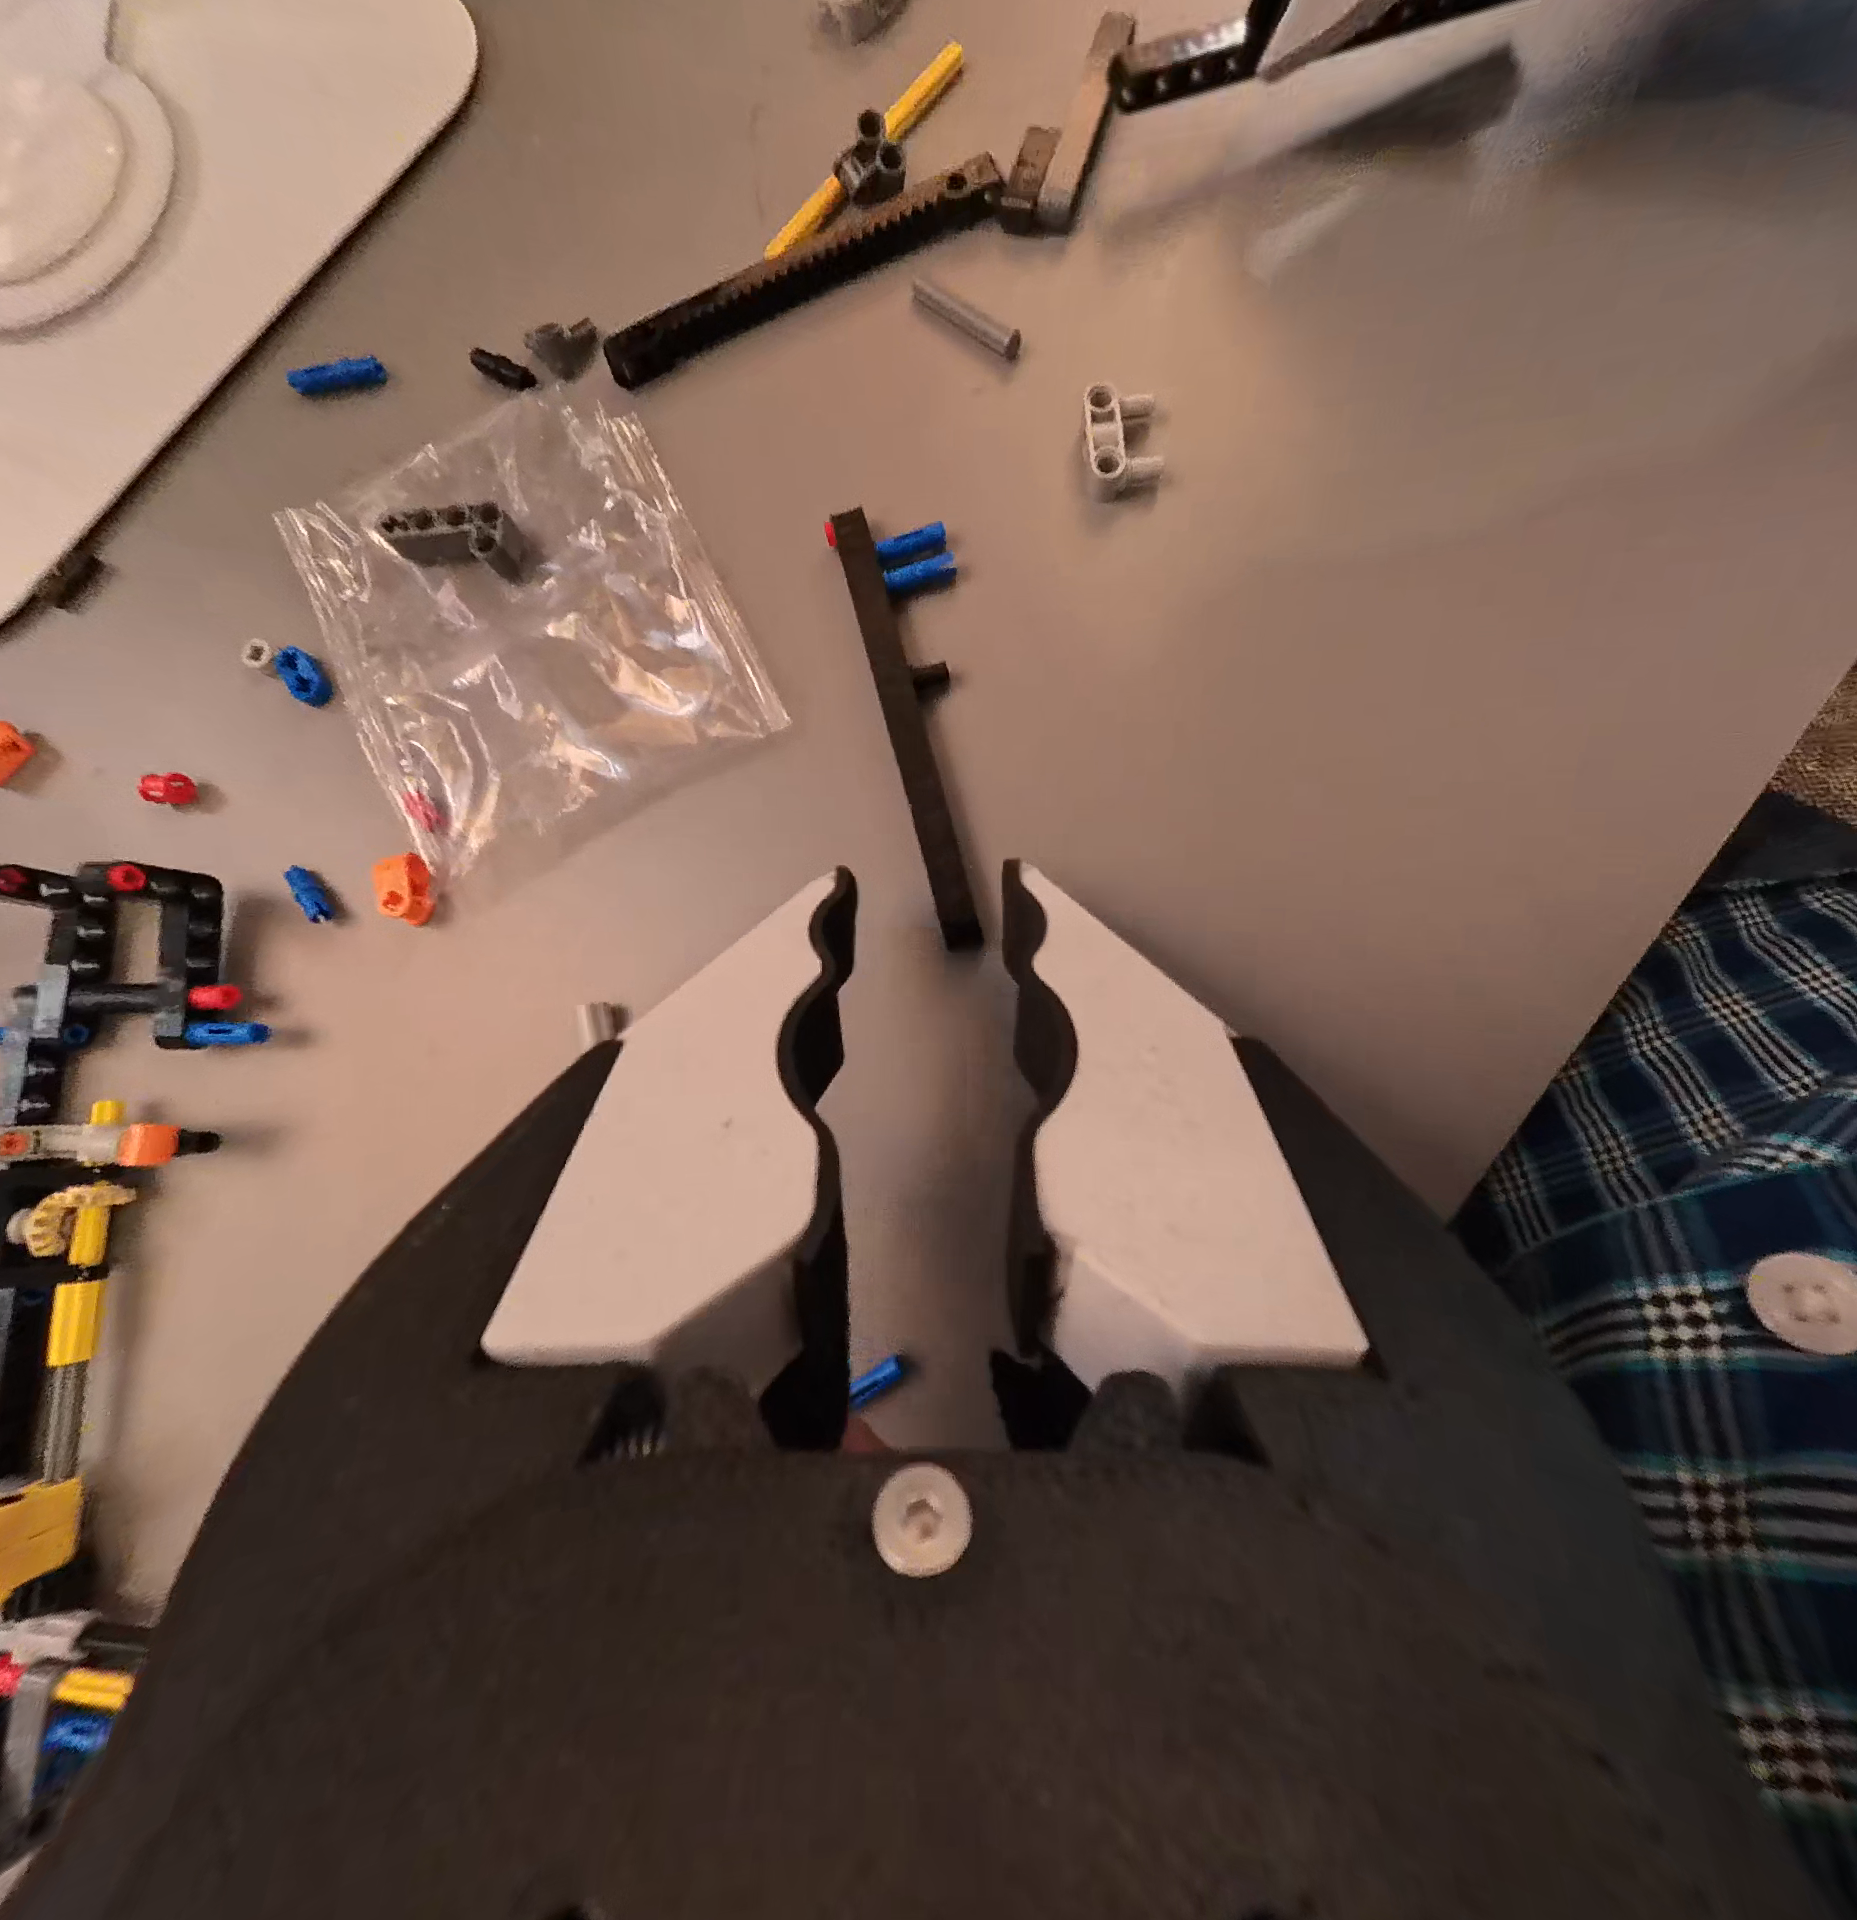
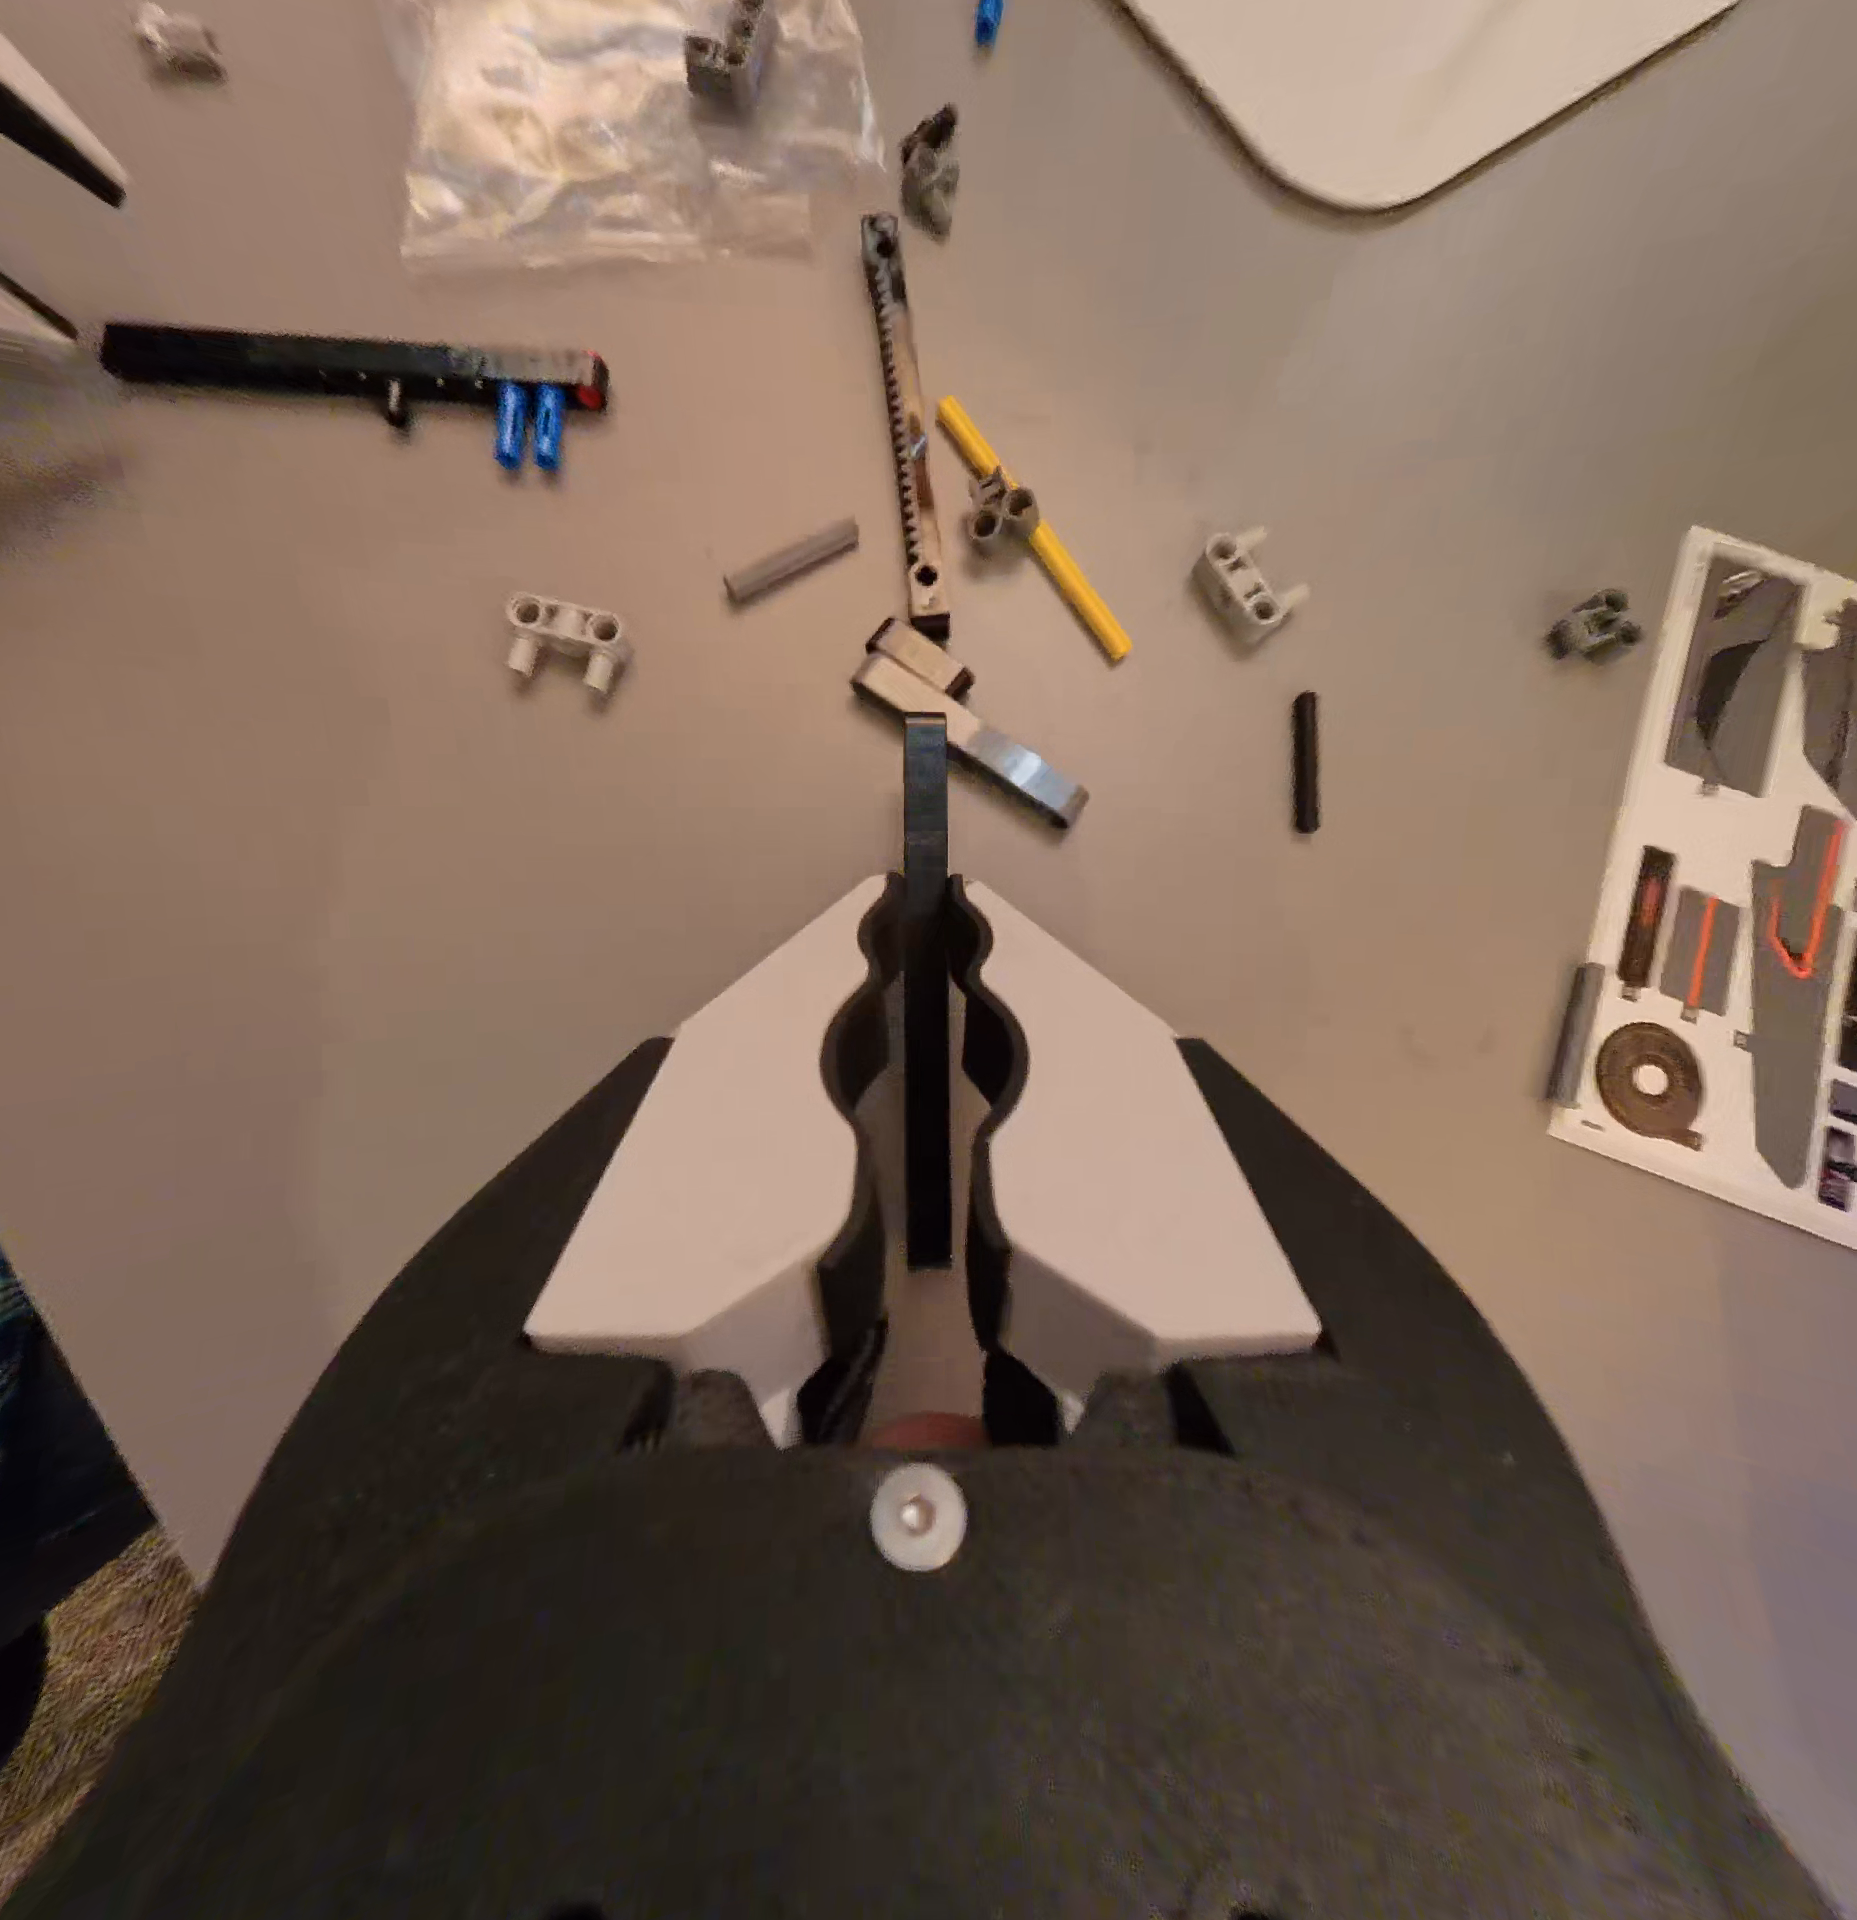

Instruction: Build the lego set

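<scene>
My left gripper [image 1: 929, 896] is open and empty, its tips on either side of the near end of a long black beam [image 1: 900, 717] that lies on the grey table with blue pins [image 1: 916, 557] in its far end. The same beam shows in the right wrist view [image 2: 352, 364]. My right gripper [image 2: 926, 883] is shut on a black beam [image 2: 926, 831], held above the table and sticking out past the tips. A black toothed rack [image 1: 799, 281] [image 2: 903, 416], a yellow axle [image 2: 1038, 530] and light grey connectors [image 2: 565, 634] lie loose.
A clear plastic bag [image 1: 529, 644] with a dark angled beam lies left of the left gripper. A partly built model [image 1: 82, 1091] sits at the far left. A white tray [image 1: 176, 208] is at the back left. A sticker sheet [image 2: 1755, 883] lies right. A plaid sleeve [image 1: 1734, 1247] is at the table edge.
</scene>
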Motion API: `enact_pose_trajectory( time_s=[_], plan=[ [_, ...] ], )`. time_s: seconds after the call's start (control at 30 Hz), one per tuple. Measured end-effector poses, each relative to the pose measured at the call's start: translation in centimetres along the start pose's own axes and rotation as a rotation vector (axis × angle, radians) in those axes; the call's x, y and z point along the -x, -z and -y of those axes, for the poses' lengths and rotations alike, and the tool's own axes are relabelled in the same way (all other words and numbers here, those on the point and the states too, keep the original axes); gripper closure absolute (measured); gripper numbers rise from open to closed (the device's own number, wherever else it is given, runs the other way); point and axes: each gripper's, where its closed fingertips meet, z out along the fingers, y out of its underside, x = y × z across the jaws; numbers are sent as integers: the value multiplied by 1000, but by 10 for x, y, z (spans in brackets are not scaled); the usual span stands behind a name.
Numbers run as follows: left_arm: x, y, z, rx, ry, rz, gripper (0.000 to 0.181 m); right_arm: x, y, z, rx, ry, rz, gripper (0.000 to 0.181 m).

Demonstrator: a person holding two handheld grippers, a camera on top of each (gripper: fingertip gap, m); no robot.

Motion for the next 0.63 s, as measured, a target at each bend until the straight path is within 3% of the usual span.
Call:
enact_pose_trajectory(
  time_s=[0.03,0.27,0.4,0.63],
  plan=[
    [2,1,3,-8,-2,5,155,-2,2,3,-15,0,-8,176],
    [11,1,20,-32,-38,34,157,18,19,37,-136,44,17,176],
    [10,0,-1,68,-29,16,157,41,16,48,-164,71,76,176],
    [-4,2,-20,101,-2,-23,158,63,4,54,-175,86,137,176]
  ],
)
